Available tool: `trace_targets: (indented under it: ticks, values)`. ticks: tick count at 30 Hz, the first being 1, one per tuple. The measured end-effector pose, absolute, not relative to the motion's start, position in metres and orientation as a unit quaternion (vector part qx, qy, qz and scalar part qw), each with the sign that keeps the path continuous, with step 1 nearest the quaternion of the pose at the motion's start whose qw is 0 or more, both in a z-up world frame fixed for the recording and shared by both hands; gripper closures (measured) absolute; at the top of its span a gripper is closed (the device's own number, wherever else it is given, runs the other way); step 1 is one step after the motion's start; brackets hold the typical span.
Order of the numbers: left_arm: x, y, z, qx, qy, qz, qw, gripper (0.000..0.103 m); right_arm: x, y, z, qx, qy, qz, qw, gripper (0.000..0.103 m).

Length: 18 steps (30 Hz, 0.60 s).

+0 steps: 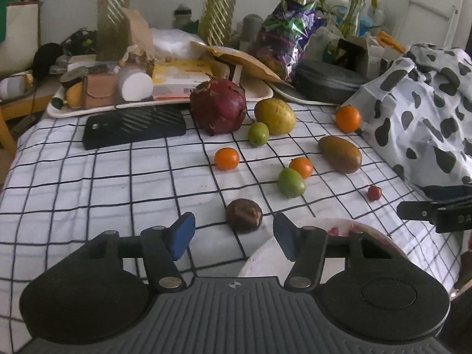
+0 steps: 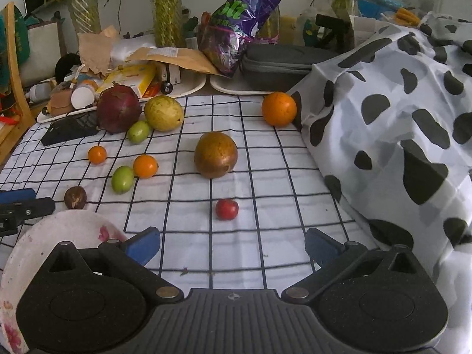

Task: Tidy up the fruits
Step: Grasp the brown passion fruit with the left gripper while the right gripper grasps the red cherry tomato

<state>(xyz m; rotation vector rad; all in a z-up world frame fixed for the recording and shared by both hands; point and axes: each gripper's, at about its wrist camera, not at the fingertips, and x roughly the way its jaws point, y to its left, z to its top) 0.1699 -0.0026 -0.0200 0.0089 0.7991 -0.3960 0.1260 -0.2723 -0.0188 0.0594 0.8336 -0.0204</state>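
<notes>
Fruits are scattered over the checked cloth; the brown round fruit (image 1: 244,215) is lined up just ahead of the left gripper (image 1: 234,236), jaws spread and empty, nearer than the right gripper (image 2: 233,246), likewise spread.

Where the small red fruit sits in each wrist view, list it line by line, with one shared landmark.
Left wrist view: the small red fruit lies at right of centre on the checked cloth, near the spotted fabric.
Right wrist view: the small red fruit lies near the centre, just ahead of the open right gripper.
Shared landmark: the dark red dragon fruit at the far side of the cloth.
</notes>
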Motion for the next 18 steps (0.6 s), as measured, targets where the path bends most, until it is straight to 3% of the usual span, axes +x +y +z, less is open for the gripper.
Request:
trace_targets:
  ticks: [7,10,18]
  values:
    - [0.195,-0.015,-0.031,0.015,0.416,-0.204,0.886,0.050,0.145,-0.273,-0.020,0.016,0.406,-0.004,0.914,0.000]
    - [0.204,-0.022,-0.037,0.026,0.434,-0.209,0.876,0.066,0.153,-0.274,-0.022,0.011,0.411,-0.005,0.912,0.000]
    - [0.211,-0.037,-0.041,0.062,0.432,-0.212,0.874,0.068,0.166,-0.278,-0.027,0.007,0.421,-0.007,0.907,0.000]
